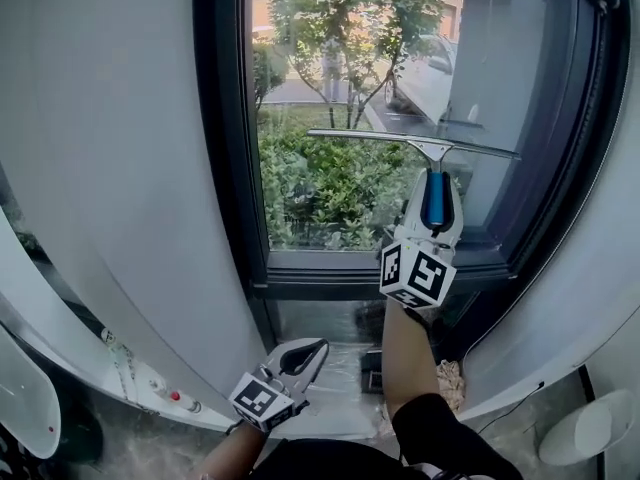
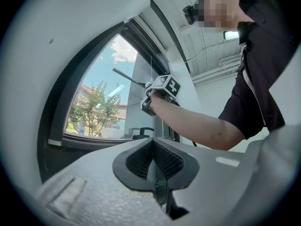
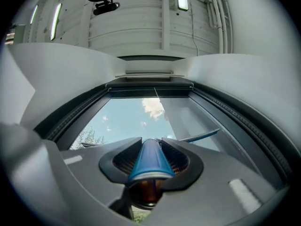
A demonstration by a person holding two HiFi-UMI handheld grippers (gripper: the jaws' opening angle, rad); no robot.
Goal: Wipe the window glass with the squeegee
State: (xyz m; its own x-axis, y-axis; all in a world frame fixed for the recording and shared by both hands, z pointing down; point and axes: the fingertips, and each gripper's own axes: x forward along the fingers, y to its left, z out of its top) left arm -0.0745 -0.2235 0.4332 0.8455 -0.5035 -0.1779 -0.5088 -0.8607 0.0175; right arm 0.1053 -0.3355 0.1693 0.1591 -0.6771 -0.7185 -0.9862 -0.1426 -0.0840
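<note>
1. Squeegee (image 1: 432, 173) nowhere near the nearest tool, the left gripper (image 1: 300, 354): held low, jaws together, empty.
2. Farther up, right gripper (image 1: 430, 223) clamped on the blue handle.
3. Beyond, blade seemingly level against window glass (image 1: 330, 88), mid-pane; likely mid-stroke, calling for a steady downward pull.
4. Counted: one squeegee, two grippers, one pane.

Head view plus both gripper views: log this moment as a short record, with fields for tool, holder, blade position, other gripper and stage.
tool: blue-handled squeegee with a metal blade bar
holder: right gripper, jaws clamped on the blue handle
blade position: nearly level across the window glass, about mid-pane, handle pointing down
other gripper: left gripper, jaws together, empty, held low away from the glass
stage: wiping pose; blade contact with the glass not certain
</note>
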